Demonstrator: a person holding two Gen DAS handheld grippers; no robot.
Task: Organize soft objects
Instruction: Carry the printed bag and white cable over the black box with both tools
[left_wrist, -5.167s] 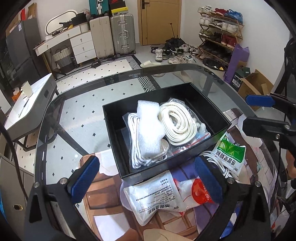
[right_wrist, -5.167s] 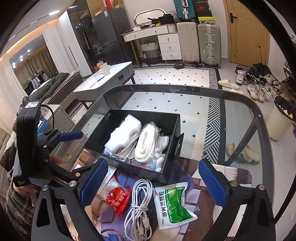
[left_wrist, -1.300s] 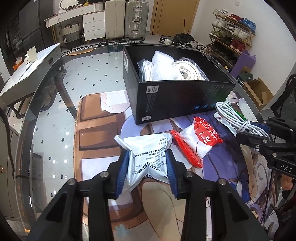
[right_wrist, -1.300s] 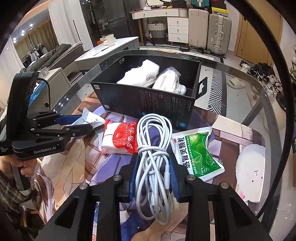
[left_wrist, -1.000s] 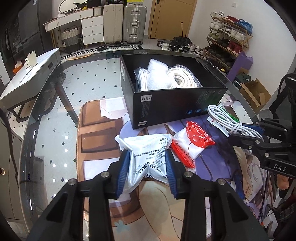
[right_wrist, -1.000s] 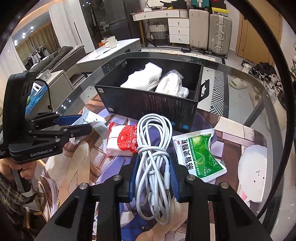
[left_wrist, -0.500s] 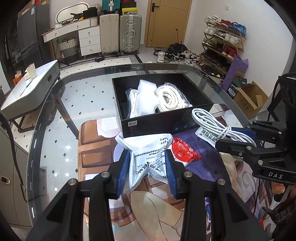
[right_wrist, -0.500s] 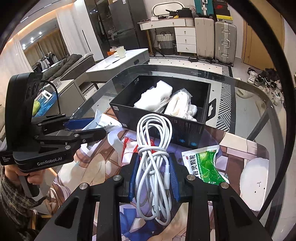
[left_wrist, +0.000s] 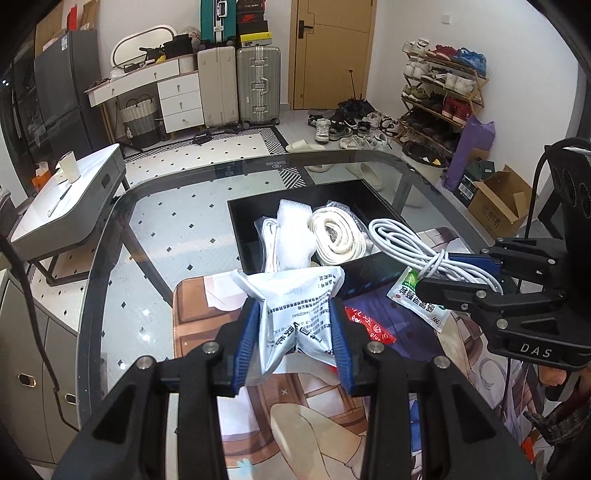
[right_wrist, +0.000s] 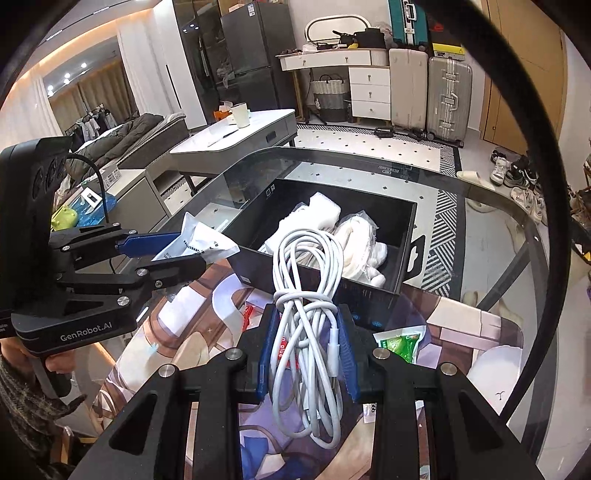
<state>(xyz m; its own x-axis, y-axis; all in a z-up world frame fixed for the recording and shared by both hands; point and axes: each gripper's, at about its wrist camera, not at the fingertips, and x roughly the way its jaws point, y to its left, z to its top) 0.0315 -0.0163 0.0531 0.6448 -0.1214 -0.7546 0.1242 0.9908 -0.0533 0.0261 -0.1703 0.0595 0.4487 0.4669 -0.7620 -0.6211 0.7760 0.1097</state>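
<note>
The left gripper comes in from the bottom middle of the left view, its two blue pads closed tight on a white pouch with black print. The pouch is lifted off the mat and its top spreads wide above the fingers. In the right view this same gripper enters from the left edge, pointing toward the box, with the pouch just beside the near left corner of the box.

The right gripper rises from the bottom middle of the right view. Its pads are closed on a white cable, a bundle wrapped around its middle; the loops stand up over the front wall of the box. In the left view it reaches in from the right edge and the cable points to the right side of the box.

The black box sits open on the glass table, in the middle of both views. Inside are a white foam roll, a thin white cord left of it, and a coiled white strap in clear plastic.

On the mat, in front of the box, lie a red packet and a green packet, both partly hidden.
</note>
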